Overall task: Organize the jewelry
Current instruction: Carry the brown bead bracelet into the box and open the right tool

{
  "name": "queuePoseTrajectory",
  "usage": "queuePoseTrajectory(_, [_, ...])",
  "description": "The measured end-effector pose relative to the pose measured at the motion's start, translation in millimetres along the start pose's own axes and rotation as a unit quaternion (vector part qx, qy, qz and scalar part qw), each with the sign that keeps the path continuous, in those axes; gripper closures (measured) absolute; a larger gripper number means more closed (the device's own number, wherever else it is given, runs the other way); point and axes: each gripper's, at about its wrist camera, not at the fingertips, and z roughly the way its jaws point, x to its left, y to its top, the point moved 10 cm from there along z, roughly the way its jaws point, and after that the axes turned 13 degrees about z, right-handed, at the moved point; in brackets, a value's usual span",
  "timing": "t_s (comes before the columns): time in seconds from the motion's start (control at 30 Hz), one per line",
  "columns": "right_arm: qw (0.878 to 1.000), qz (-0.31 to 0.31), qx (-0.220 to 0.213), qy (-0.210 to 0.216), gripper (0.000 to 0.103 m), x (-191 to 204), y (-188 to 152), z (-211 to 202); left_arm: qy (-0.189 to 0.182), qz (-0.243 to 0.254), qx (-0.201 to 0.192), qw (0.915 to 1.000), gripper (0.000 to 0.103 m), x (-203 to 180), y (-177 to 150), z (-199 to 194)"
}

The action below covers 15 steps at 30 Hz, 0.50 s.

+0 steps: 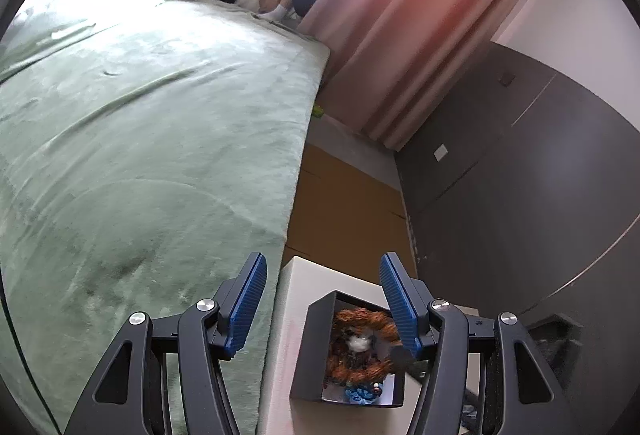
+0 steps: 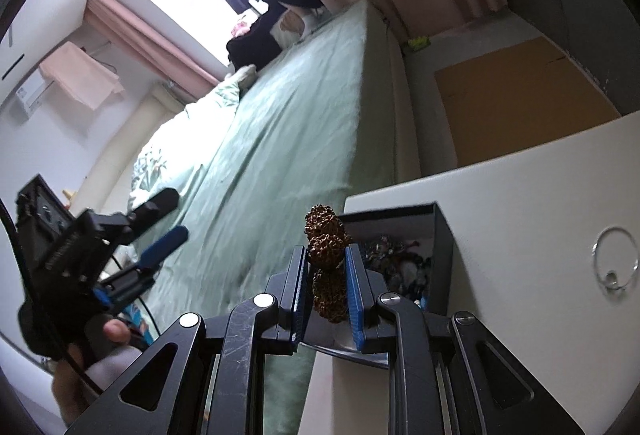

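A black jewelry box (image 1: 312, 351) stands open on a white table (image 1: 296, 283). It holds a brown beaded bracelet (image 1: 360, 347) and blue beads (image 1: 362, 393). My left gripper (image 1: 322, 267) is open and empty, hovering above the box's near side. My right gripper (image 2: 327, 255) is shut on a brown rough-beaded bracelet (image 2: 324, 231), held just left of the box (image 2: 440, 235). The left gripper (image 2: 160, 219) also shows in the right wrist view, open over the bed. A silver hoop (image 2: 616, 263) lies on the table (image 2: 520, 195) right of the box.
A bed with a green blanket (image 1: 140, 155) runs along the table's left side. A brown cardboard sheet (image 1: 344, 203) lies on the floor beyond the table. Pink curtains (image 1: 400, 35) and a dark wardrobe (image 1: 520, 175) stand to the right.
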Motion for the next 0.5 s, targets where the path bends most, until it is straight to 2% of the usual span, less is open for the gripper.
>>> queuePoseTrajectory(0.1, [0.999,0.002,0.028,-0.034,0.082,-12,-6,14,0.0,-0.001,0.001,1.0,0.043,0,0,0])
queuePoseTrajectory(0.23, [0.998,-0.008,0.031,-0.049,0.069,-16,-8,9,0.0,0.004,0.003,1.0,0.043,-5,-1,1])
queuePoseTrajectory(0.3, [0.999,-0.004,0.019,-0.04,0.065,-14,-2,-3,0.0,0.008,0.003,1.0,0.043,-7,-1,1])
queuePoseTrajectory(0.5, [0.999,0.011,-0.032,-0.032,0.065,-29,23,-57,-0.004,0.028,0.011,0.9996,0.043,-25,-7,7])
